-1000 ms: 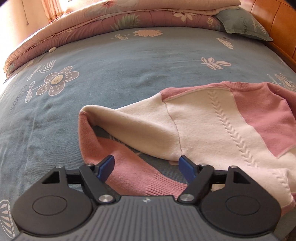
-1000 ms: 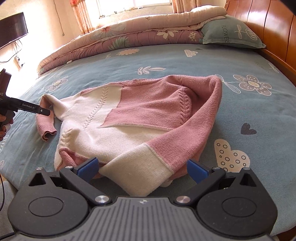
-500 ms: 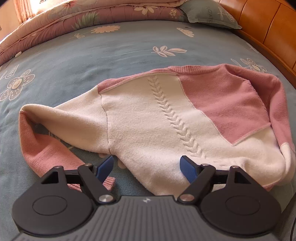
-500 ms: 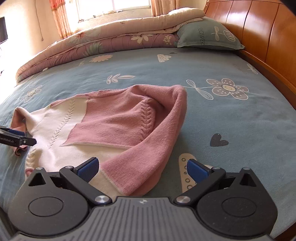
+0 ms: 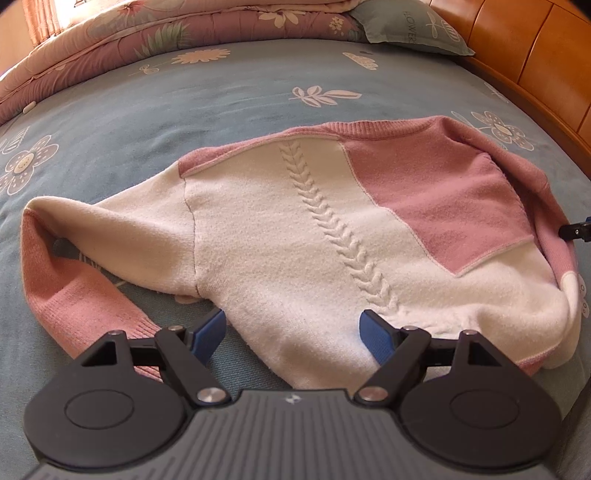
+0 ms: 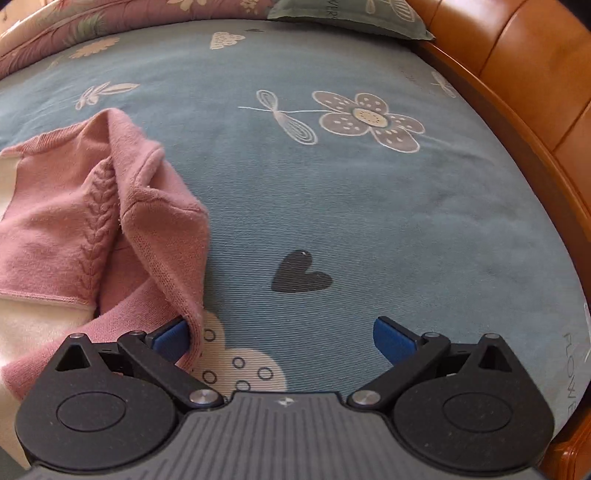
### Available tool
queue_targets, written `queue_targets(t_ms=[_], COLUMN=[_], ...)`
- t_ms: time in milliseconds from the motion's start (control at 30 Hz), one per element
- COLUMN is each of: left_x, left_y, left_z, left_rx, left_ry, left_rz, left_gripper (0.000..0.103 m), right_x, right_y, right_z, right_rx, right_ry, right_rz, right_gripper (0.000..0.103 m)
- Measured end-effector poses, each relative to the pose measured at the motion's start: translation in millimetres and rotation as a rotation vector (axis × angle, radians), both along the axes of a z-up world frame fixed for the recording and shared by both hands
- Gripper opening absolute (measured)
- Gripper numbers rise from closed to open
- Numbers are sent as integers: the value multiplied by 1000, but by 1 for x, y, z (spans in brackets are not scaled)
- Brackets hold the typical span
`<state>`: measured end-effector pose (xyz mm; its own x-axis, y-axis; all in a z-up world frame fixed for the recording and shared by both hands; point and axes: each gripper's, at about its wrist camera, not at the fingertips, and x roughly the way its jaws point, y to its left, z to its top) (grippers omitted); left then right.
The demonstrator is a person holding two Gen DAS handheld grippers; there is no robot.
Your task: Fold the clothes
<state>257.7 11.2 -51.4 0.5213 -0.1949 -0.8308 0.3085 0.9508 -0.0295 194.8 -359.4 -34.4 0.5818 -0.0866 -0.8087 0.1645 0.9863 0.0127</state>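
Note:
A pink and cream knitted sweater (image 5: 295,229) lies spread on the blue bed sheet (image 5: 147,99), its left sleeve (image 5: 74,295) bent back toward me. My left gripper (image 5: 291,334) is open just over the cream hem, nothing between its fingers. In the right wrist view the sweater's pink right sleeve (image 6: 162,236) lies folded at the left. My right gripper (image 6: 286,338) is open above the bare sheet, its left pad (image 6: 171,338) touching the sleeve's edge. A tip of the right gripper (image 5: 576,232) pokes in at the right edge of the left wrist view.
A folded floral quilt (image 5: 147,29) and a grey-green pillow (image 5: 406,26) lie at the head of the bed. An orange wooden bed frame (image 6: 517,92) curves along the right side. The sheet (image 6: 369,203) carries flower and heart prints.
Both grippers have swung to the right. The left one now faces the sweater's body instead of the left sleeve. The right one has moved close to the right sleeve and the bare sheet.

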Motion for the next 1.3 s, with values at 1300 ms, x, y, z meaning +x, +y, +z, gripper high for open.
queue_targets(t_ms=[1300], left_x=[-19], left_y=[-1], left_z=[13], left_rx=[5], left_ry=[-8], left_rz=[-18], left_gripper=[84], right_x=[0], right_y=[-29], right_z=[-21], right_rx=[-397], right_ry=[231], right_rz=[169], right_gripper=[103])
